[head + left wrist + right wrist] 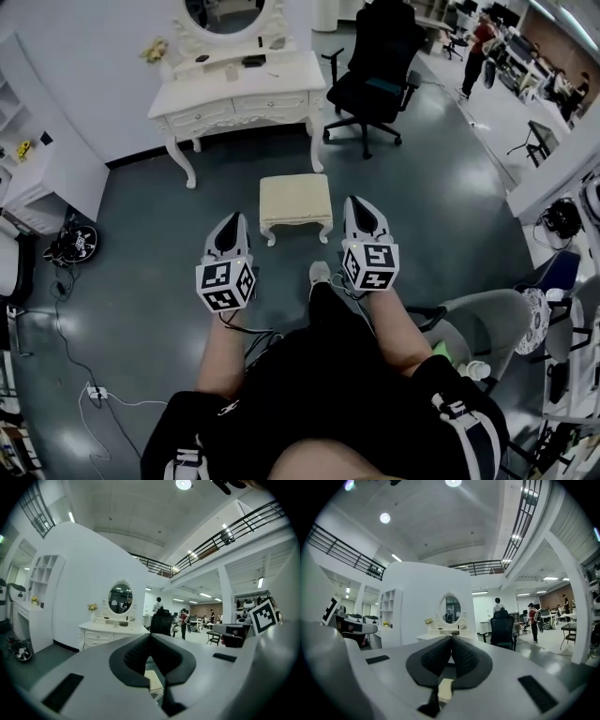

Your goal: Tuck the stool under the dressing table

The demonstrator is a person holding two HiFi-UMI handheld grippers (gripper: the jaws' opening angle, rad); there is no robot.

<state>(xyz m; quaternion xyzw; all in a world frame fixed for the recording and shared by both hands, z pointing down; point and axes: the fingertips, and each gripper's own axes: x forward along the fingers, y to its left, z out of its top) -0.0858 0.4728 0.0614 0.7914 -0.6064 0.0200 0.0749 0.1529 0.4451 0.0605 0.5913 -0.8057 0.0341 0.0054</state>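
A cream cushioned stool (295,202) stands on the grey floor in front of the white dressing table (239,98), apart from it. My left gripper (231,221) hovers just left of the stool's near corner, shut with nothing in it. My right gripper (362,208) hovers just right of the stool, also shut and empty. In the left gripper view the shut left gripper (150,636) points toward the dressing table (110,633), and a slice of the stool (153,680) shows below the pads. In the right gripper view the shut right gripper (451,639) covers most of the stool (446,689).
A black office chair (375,70) stands right of the dressing table. White shelving (42,173) lines the left wall, with cables and a power strip (94,392) on the floor. Chairs and a small table (534,328) crowd the right. People stand far back right.
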